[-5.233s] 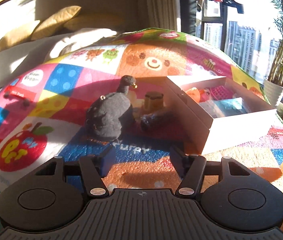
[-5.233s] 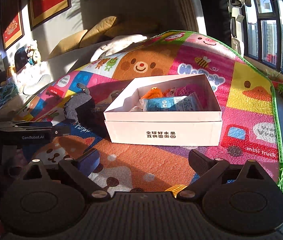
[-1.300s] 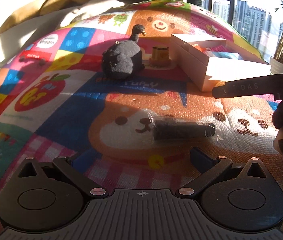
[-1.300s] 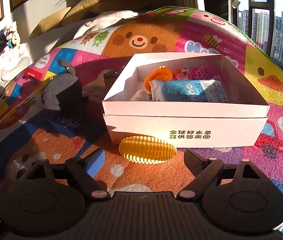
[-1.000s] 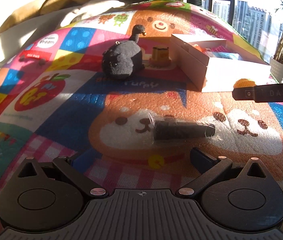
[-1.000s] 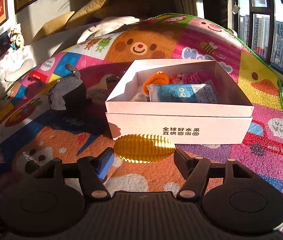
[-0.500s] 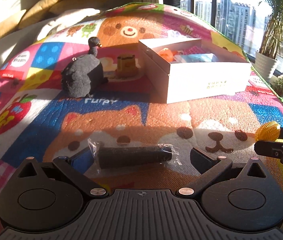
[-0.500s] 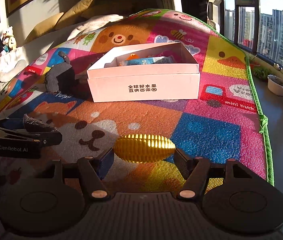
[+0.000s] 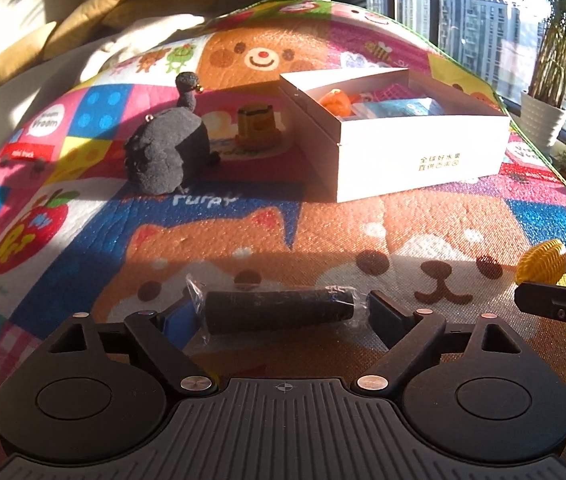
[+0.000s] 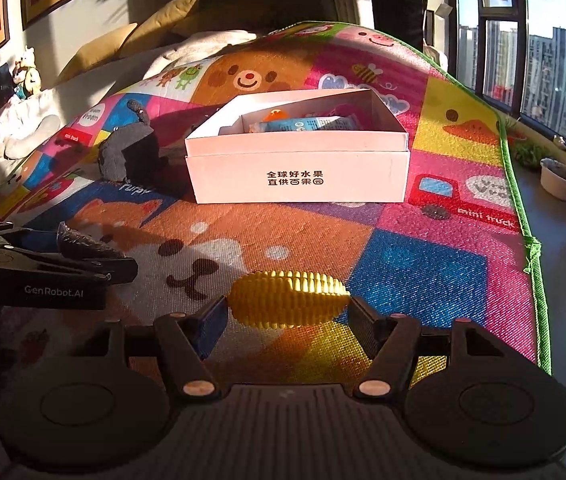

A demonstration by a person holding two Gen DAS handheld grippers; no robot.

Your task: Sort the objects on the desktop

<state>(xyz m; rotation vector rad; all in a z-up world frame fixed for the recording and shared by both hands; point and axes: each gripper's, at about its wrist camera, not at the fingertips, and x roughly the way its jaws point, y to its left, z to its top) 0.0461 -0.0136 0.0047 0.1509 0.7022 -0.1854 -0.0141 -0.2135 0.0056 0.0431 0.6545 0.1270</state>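
Five seconds back: both claws empty, the left one low before the black plush toy (image 9: 167, 152) with a dark wrapped roll (image 9: 279, 311) lying near a small brown jar, the right one facing the white box (image 10: 299, 160). Now grips the roll crosswise between the left gripper (image 9: 279, 314) fingertips, wrapper ends sticking out past each pad, plush and jar well ahead. Clamps a yellow ridged ball (image 10: 287, 299) in the right gripper (image 10: 289, 318), no longer lying just before the box front; box now far ahead, blue mat squares beneath. Sits just beside the left claw, right of it.
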